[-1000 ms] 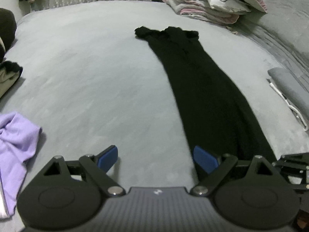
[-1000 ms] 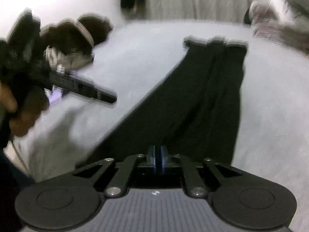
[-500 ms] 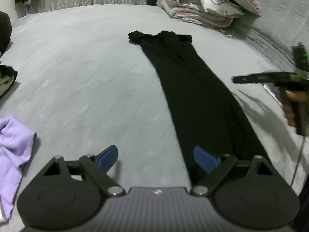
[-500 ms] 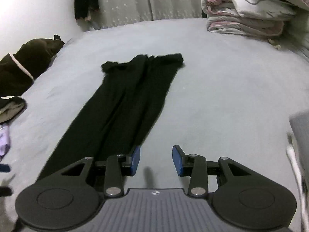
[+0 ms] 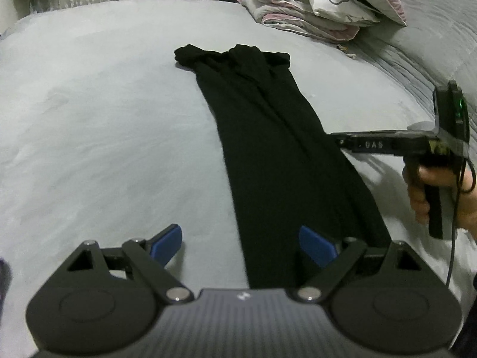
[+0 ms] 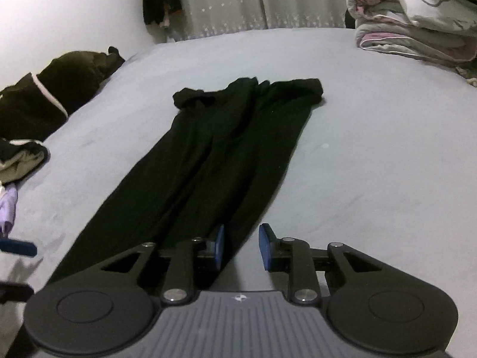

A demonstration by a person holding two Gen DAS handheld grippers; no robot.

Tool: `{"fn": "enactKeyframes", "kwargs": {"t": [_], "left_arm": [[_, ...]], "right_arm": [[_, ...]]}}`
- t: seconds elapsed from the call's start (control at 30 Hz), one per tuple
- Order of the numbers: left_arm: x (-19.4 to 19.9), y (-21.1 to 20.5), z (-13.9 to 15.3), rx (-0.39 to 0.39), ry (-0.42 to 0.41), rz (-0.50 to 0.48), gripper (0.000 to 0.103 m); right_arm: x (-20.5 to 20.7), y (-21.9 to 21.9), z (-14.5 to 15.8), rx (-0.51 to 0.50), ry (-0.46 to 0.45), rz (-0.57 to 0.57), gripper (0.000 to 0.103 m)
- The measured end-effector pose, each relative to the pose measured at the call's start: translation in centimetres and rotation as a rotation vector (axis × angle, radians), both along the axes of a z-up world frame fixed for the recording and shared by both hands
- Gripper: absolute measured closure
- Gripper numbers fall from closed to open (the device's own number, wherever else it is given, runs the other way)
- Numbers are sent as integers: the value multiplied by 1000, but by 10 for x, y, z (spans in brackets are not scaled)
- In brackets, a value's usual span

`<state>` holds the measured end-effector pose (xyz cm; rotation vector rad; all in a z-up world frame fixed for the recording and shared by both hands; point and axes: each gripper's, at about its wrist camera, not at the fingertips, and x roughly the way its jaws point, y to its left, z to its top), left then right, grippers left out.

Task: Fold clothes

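Grey bed (image 5: 89,119); black garment (image 5: 268,149) near end hidden behind gripper bodies.

one black garment (image 6: 226,155), two tools (image 5: 241,243) (image 6: 241,246), one bedding stack (image 5: 322,3)

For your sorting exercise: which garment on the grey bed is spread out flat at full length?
The long black garment, stretched lengthwise mid-bed. The dark brown garment and the purple cloth lie bunched at the edge.

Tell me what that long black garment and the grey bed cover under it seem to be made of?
The long black garment looks like a thin, matte stretch knit: it lies limp, with soft lengthwise creases. The grey bed cover looks like short-pile plush or fleece, judging by its brushed, streaky nap. Neither is certain.
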<state>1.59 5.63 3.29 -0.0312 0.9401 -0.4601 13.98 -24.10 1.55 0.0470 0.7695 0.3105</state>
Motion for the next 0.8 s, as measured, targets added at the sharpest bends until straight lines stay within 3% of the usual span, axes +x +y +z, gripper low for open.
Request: {"fn": "enactKeyframes", "kwargs": {"t": [0.03, 0.23, 0.4, 0.47, 0.53, 0.63, 0.67, 0.7, 0.73, 0.8], "left_arm": [[2, -2, -1, 3, 2, -2, 13], [4, -8, -6, 17, 9, -13, 13], [3, -8, -8, 40, 8, -14, 13], [3, -7, -8, 42, 10, -15, 13], [2, -8, -7, 39, 11, -19, 13], [-4, -3, -4, -5, 24, -43, 13], [-6, -2, -2, -20, 28, -52, 13], [-8, -1, -1, -34, 32, -60, 13], [-10, 0, -1, -39, 39, -64, 13], [-16, 1, -2, -39, 49, -73, 14]], "right_arm": [[0, 1, -1, -9, -4, 9, 98], [-2, -16, 25, 15, -82, -52, 100], [2, -22, 17, 64, -8, -64, 99], [3, -23, 12, 87, 16, -84, 93], [5, -26, 10, 127, 33, -95, 67], [2, -26, 12, 180, 37, -65, 66], [1, -23, 12, 182, 38, -39, 68], [2, -16, 9, 119, 38, -33, 89], [2, -9, 7, 57, 37, -28, 100], [0, -4, 5, -28, 4, -52, 100]]}}
